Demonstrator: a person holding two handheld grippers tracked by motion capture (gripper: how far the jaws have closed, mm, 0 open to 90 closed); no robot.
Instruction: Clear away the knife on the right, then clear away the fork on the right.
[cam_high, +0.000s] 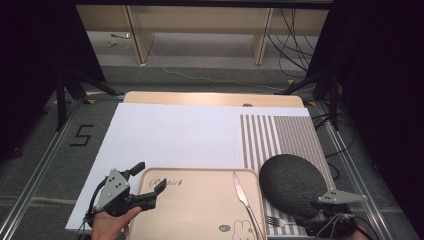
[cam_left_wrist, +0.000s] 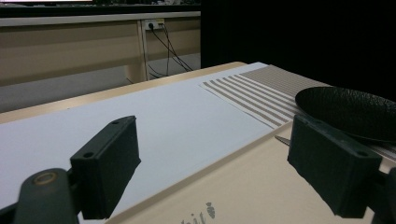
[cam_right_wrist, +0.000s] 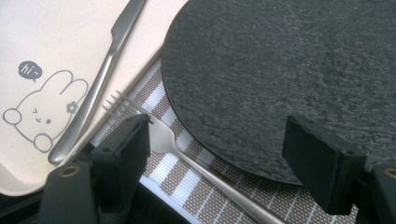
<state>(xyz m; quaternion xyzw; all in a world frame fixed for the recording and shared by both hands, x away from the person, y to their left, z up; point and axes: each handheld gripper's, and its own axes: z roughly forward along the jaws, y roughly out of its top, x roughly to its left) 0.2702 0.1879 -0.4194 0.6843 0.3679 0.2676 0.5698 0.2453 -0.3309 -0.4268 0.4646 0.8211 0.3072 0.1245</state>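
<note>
Both hand-held grippers, left (cam_high: 145, 184) and right (cam_right_wrist: 219, 154), gape empty; beige tray (cam_high: 200, 210) holds a knife (cam_high: 242, 192).

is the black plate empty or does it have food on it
Empty. The black plate shows bare textured surface in the right gripper view, and the high view shows nothing on it. The fork lies beside it on the striped mat.

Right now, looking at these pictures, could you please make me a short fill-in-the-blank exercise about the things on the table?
1. The knife lies on the beige ____.
2. The fork lies on the striped ____, beside the black plate.
3. The picture printed on the tray near the knife handle is a ____.
4. The fingers of the left gripper stand ____.

Missing words: tray; placemat; rabbit; open
</note>
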